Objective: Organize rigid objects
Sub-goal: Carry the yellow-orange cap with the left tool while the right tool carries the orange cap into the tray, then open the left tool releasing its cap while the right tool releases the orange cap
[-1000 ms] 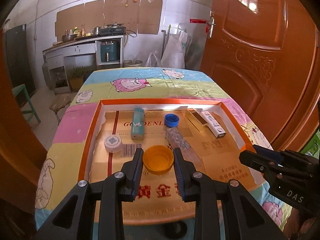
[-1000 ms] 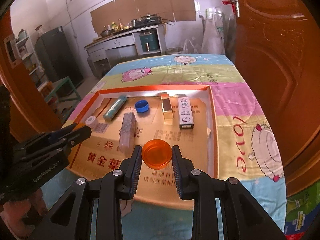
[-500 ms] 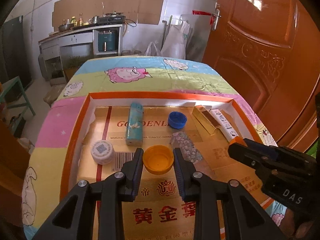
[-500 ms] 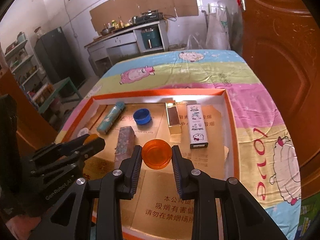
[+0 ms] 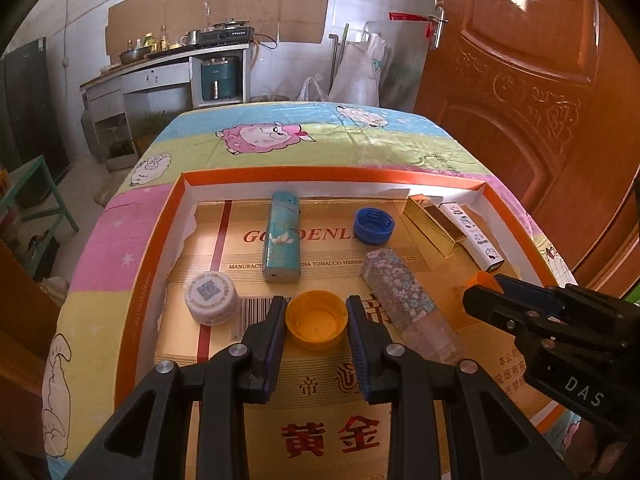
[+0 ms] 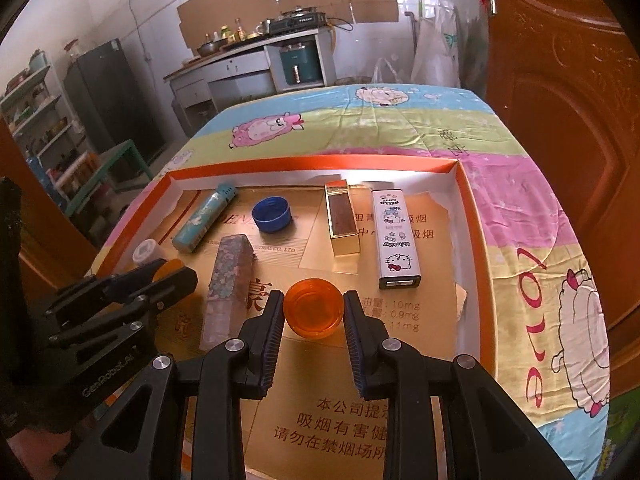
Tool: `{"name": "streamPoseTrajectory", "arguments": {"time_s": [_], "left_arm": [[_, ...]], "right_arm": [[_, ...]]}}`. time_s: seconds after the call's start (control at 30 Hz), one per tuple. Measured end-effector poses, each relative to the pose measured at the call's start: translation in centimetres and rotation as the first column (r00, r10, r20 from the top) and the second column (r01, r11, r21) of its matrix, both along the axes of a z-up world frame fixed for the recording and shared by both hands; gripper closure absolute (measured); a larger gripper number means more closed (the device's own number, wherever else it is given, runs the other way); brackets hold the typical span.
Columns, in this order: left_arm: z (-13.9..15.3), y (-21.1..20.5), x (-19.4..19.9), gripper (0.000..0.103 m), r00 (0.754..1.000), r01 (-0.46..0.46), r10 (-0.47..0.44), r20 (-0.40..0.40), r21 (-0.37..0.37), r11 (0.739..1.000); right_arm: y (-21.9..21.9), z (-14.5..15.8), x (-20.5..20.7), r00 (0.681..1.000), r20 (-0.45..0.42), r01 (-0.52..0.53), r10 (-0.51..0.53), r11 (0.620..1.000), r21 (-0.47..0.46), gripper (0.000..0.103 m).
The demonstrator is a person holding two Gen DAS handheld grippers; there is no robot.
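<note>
A round yellow-orange plastic bottle cap (image 5: 316, 320), open side up, is clamped between the narrow-set jaws of the left gripper (image 5: 316, 322). A round translucent orange plastic cap (image 6: 314, 313) is gripped the same way in the jaws of the right gripper (image 6: 314, 314). Both caps are held over the near part of a shallow orange-rimmed cardboard tray (image 5: 160, 236) lined with flattened gold printed cartons, which is set on a bench covered by a pastel cartoon-sheep cloth (image 5: 256, 140).

Inside the tray, a teal rectangular lighter-shaped case (image 5: 281, 247) is laid lengthwise near the far wall. A white round cap with a printed code (image 5: 210, 298) is seen near the left wall, just beside the left gripper's left jaw. A blue ribbed round cap (image 5: 373, 225), open side up, rests right of the teal case. A long clear block with a flowery speckled pattern (image 5: 404, 296) is laid on a slant between the two grippers. At the far right, a gold rectangular box (image 6: 342, 220) and a white cartoon-cat printed box (image 6: 396, 232) are placed side by side, close but apart. An orange wooden door (image 5: 540, 80) is seen at the right of the bench.
</note>
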State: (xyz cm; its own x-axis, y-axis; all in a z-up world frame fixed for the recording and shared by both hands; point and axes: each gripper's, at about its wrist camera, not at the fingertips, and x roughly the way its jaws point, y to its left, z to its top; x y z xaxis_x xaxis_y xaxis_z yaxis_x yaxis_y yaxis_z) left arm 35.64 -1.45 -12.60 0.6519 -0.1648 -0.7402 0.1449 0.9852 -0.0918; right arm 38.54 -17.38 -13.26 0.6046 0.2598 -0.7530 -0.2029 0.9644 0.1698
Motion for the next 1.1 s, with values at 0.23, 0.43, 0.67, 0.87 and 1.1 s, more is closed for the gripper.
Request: {"name": "streamPoseTrajectory", "arguments": {"time_s": [0.23, 0.43, 0.67, 0.87, 1.1], "left_arm": [[0.0, -0.1, 0.04, 0.073, 1.0, 0.003, -0.003, 0.011, 0.016, 1.0], [-0.04, -0.08, 0.1, 0.073, 1.0, 0.004, -0.004, 0.011, 0.019, 1.0], [-0.17, -0.07, 0.18, 0.073, 1.0, 0.004, -0.004, 0.014, 0.025, 1.0], [-0.23, -0.03, 0.33, 0.073, 1.0, -0.002, 0.001, 0.016, 0.02, 1.0], [-0.1, 0.31, 0.26, 0.072, 1.0, -0.012, 0.012, 0.024, 0.017, 1.0]], "right_arm": [[-0.01, -0.41, 0.23, 1.0, -0.008, 0.008, -0.008, 1.0, -0.001, 0.073], [-0.08, -0.49, 0.34, 1.0, -0.012, 0.007, -0.007, 1.0, 0.0, 0.073], [-0.14, -0.62, 0.53, 1.0, -0.017, 0.01, -0.01, 1.0, -0.001, 0.072], [-0.19, -0.75, 0.56, 1.0, -0.013, 0.01, -0.01, 1.0, -0.004, 0.072], [-0.11, -0.86, 0.54, 1.0, -0.009, 0.005, -0.005, 1.0, 0.002, 0.055]]}}
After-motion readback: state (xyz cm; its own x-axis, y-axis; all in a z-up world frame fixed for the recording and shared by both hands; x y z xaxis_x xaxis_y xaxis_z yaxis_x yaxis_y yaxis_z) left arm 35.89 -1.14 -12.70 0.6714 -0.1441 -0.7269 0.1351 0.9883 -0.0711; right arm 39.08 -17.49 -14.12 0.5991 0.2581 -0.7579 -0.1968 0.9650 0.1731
